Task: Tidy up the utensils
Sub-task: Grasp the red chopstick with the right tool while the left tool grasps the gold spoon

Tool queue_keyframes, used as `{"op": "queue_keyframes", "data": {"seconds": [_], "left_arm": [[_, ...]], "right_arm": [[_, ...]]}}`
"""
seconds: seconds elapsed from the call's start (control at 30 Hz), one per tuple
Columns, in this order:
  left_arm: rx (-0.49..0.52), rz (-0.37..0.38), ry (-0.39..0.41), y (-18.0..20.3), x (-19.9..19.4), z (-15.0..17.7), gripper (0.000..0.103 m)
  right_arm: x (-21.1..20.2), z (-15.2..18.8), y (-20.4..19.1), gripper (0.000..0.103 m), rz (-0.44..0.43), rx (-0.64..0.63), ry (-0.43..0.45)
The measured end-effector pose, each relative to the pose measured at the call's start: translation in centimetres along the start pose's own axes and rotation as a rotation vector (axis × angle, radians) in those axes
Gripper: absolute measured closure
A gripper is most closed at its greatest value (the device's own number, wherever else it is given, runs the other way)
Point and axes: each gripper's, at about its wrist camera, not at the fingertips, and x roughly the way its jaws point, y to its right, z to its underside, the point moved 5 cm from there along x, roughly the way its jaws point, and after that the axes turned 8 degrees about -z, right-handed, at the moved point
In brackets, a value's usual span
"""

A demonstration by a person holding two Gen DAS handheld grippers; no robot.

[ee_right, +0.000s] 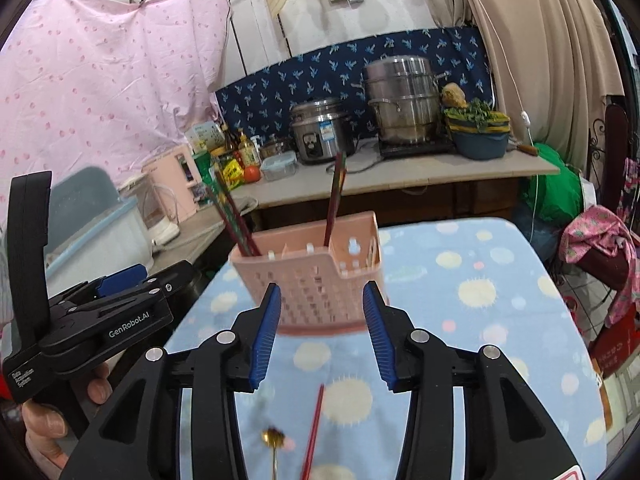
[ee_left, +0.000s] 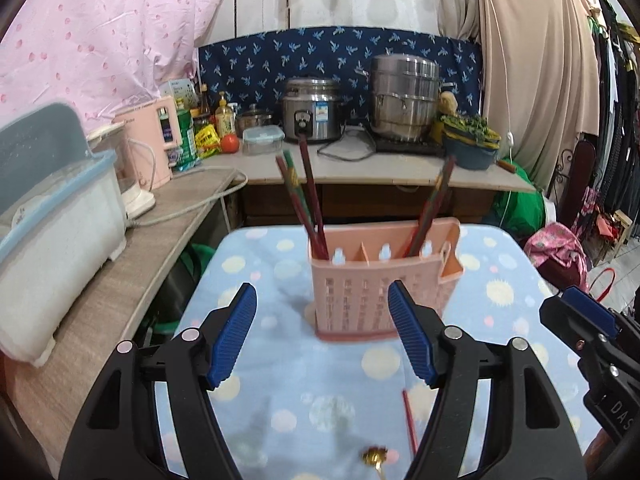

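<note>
Both wrist cameras look forward and slightly down from just above the dotted pale-blue tablecloth (ee_left: 280, 360), close to the pink slotted plastic utensil basket (ee_left: 380, 292) (ee_right: 316, 280), the left view facing it squarely, the right from its right corner, sharing the basket and the cluttered counter beyond it.

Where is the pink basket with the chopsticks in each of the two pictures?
Left wrist view: the pink basket stands at the middle, slightly right, on the spotted blue cloth, just beyond the left tool.
Right wrist view: the basket sits at the middle, beyond the right tool.
Shared landmark: the loose red chopstick lying on the cloth in front of the basket.
</note>
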Motion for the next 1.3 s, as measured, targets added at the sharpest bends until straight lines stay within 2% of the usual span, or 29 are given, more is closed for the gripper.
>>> {"op": "queue_keyframes", "data": {"seconds": [0.33,0.53,0.7,0.9,1.13,1.3], "left_arm": [[0.022,0.001,-0.108,-0.8,-1.2,8.9,0.038],[0.046,-0.006,-0.147,-0.6,-2.2,13.2,0.038],[0.042,-0.007,-0.193,-0.8,-2.4,16.3,0.038],[0.03,-0.026,-0.233,-1.2,-2.4,18.5,0.038],[0.019,-0.037,-0.271,-1.4,-2.1,19.9,0.038],[0.009,-0.036,-0.29,-1.6,-2.0,20.6,0.038]], "right_arm": [[-2.1,9.8,-0.3,0.061,0.053,-0.027,-0.154],[-2.8,14.4,-1.0,0.061,0.08,-0.058,-0.221],[-3.1,17.6,-1.5,0.061,0.068,-0.037,-0.267],[-2.8,20.2,-2.2,0.062,0.056,-0.031,-0.31],[-2.3,21.5,-3.3,0.064,0.052,-0.054,-0.32],[-1.9,22.0,-3.4,0.071,0.05,-0.05,-0.329]]}}
